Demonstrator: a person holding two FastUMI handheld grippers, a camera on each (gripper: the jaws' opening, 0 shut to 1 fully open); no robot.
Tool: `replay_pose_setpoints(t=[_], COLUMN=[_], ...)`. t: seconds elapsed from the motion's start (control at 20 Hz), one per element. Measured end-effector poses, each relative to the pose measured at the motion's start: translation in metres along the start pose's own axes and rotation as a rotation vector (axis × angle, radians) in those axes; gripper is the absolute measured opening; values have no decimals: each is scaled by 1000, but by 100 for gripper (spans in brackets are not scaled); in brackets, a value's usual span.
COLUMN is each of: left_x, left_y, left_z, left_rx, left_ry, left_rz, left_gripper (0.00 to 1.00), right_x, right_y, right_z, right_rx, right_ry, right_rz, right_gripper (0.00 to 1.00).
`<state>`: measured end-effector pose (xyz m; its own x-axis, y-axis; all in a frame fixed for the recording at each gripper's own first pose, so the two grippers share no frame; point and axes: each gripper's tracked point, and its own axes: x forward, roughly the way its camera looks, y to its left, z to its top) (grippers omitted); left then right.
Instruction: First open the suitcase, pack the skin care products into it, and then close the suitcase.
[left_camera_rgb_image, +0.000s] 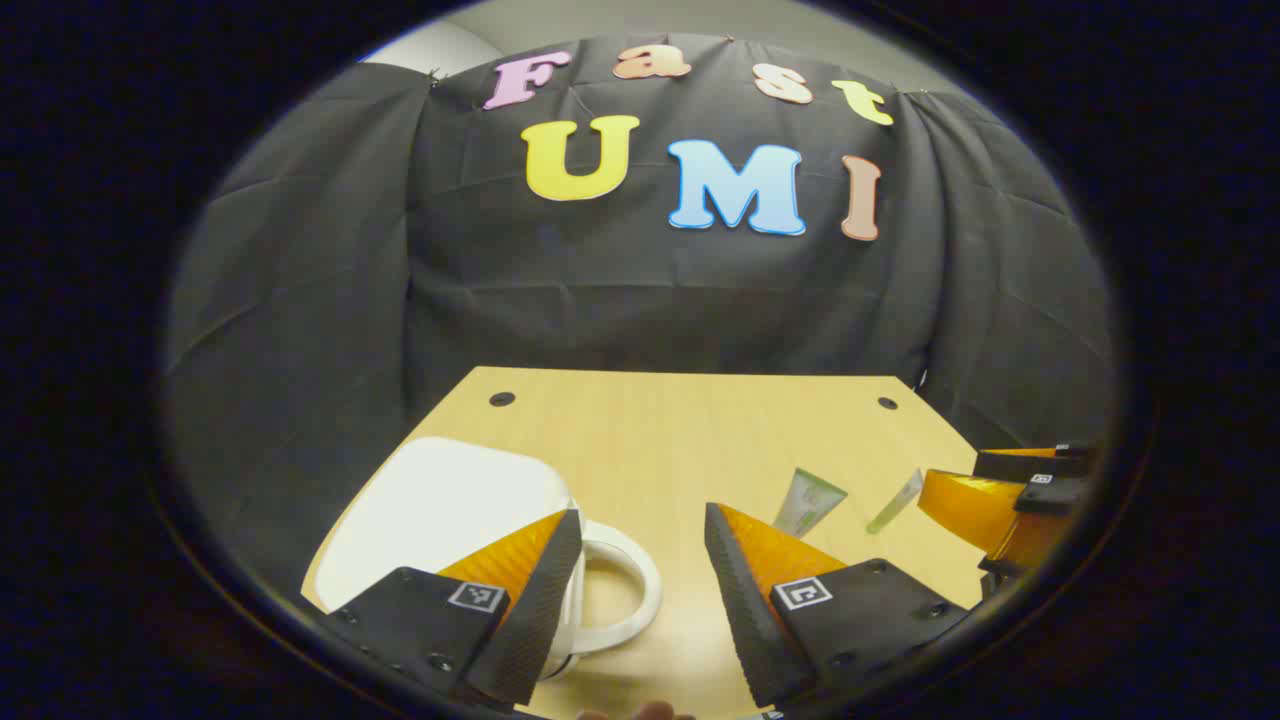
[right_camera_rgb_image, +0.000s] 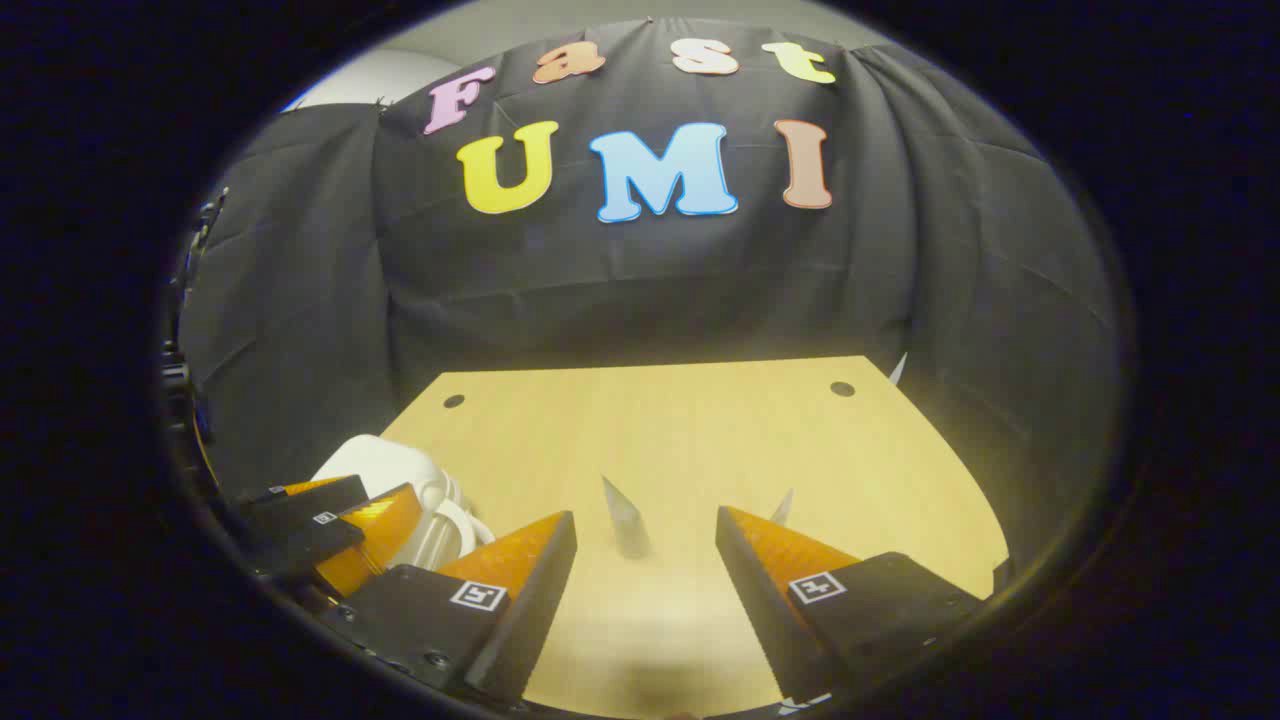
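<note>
A small white suitcase (left_camera_rgb_image: 440, 505) lies closed on the wooden table at the lower left, its ring handle (left_camera_rgb_image: 628, 588) pointing right. My left gripper (left_camera_rgb_image: 641, 510) hovers open just above that handle, its left finger over the case's edge. Two skin care tubes lie to the right: a green-white one (left_camera_rgb_image: 812, 500) and a thin one (left_camera_rgb_image: 895, 502). In the right gripper view, my right gripper (right_camera_rgb_image: 645, 513) is open above the table, with a tube (right_camera_rgb_image: 625, 522) lying ahead between its fingers and another tube (right_camera_rgb_image: 782, 507) behind its right finger. The suitcase (right_camera_rgb_image: 385, 468) sits at the left.
The wooden table (left_camera_rgb_image: 680, 430) has two dark holes near its far corners and ends at the black cloth wall. The right gripper (left_camera_rgb_image: 1000, 500) shows at the table's right edge in the left gripper view; the left gripper (right_camera_rgb_image: 320, 530) shows beside the suitcase in the right gripper view.
</note>
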<state>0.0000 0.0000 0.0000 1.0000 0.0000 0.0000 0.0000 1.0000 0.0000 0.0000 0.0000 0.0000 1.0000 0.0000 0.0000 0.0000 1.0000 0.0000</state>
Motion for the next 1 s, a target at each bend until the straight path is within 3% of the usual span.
replay_pose_setpoints(t=[0.55,0.8,1.0], left_x=[-16,-9,27], left_y=[-17,-23,-23], left_z=[52,34,-23], left_rx=[14,24,69], left_ry=[-141,-99,58], left_rz=[-47,-57,-31], left_gripper=[82,82,82], right_x=[-11,-12,-18], right_y=[-22,-24,-33], right_z=[24,22,11], right_rx=[41,40,36], right_ry=[-84,-82,-56], right_rz=[-63,-63,-79], right_gripper=[86,86,86])
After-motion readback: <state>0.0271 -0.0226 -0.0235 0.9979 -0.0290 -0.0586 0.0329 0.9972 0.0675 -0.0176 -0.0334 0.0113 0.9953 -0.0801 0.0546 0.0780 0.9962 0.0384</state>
